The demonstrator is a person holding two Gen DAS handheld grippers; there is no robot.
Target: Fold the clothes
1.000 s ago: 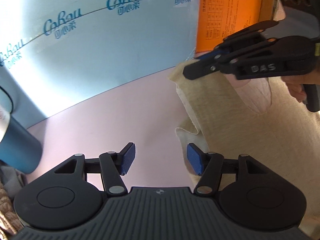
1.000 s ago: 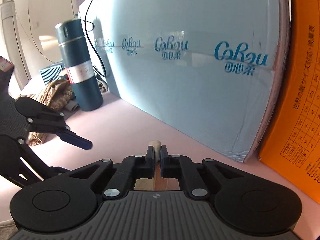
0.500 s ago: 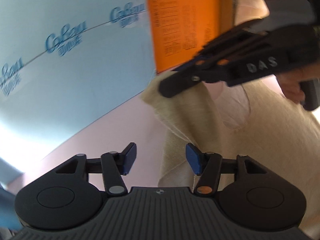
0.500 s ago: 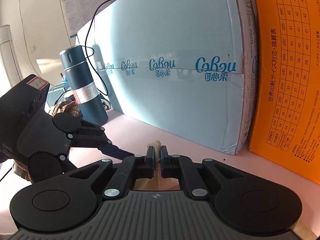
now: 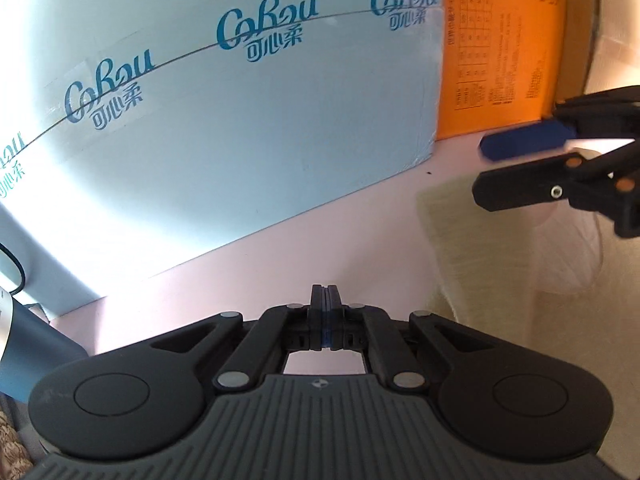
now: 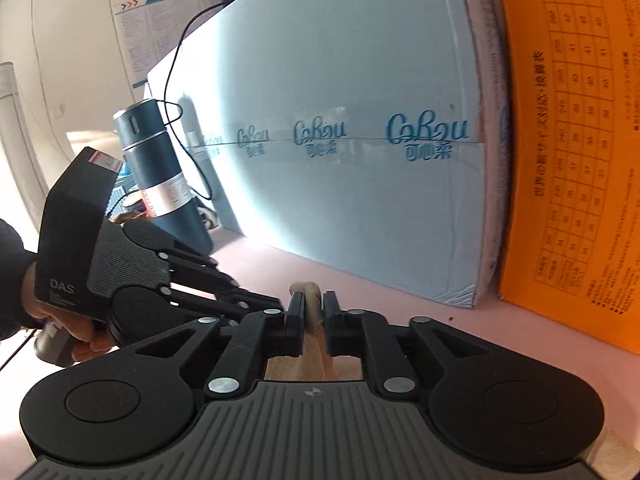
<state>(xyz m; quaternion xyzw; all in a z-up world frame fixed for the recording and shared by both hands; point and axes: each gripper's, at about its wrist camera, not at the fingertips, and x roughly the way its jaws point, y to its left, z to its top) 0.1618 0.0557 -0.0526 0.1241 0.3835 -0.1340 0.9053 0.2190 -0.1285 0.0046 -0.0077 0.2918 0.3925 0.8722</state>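
Note:
A cream garment (image 5: 500,264) lies on the pink table (image 5: 280,264), to the right in the left wrist view. My left gripper (image 5: 325,300) is shut just left of its edge, and no cloth shows between the pads. In the right wrist view the left gripper (image 6: 276,304) reaches in from the left, held by a hand (image 6: 60,320). My right gripper (image 6: 314,312) has its jaws opening around a raised fold of the garment (image 6: 310,300), with a gap beside the right finger. The left wrist view shows the right gripper (image 5: 482,168) above the cloth, jaws apart.
A large light blue box (image 6: 360,160) stands along the back of the table. An orange box (image 6: 580,160) stands right of it. A dark teal flask (image 6: 160,176) with a cable behind it stands at the left, and brown patterned cloth (image 5: 12,440) lies near it.
The left jaws have gone from wide apart to shut. The right jaws, shut on the cloth fold before, have parted. The left wrist view has swung back towards the blue box.

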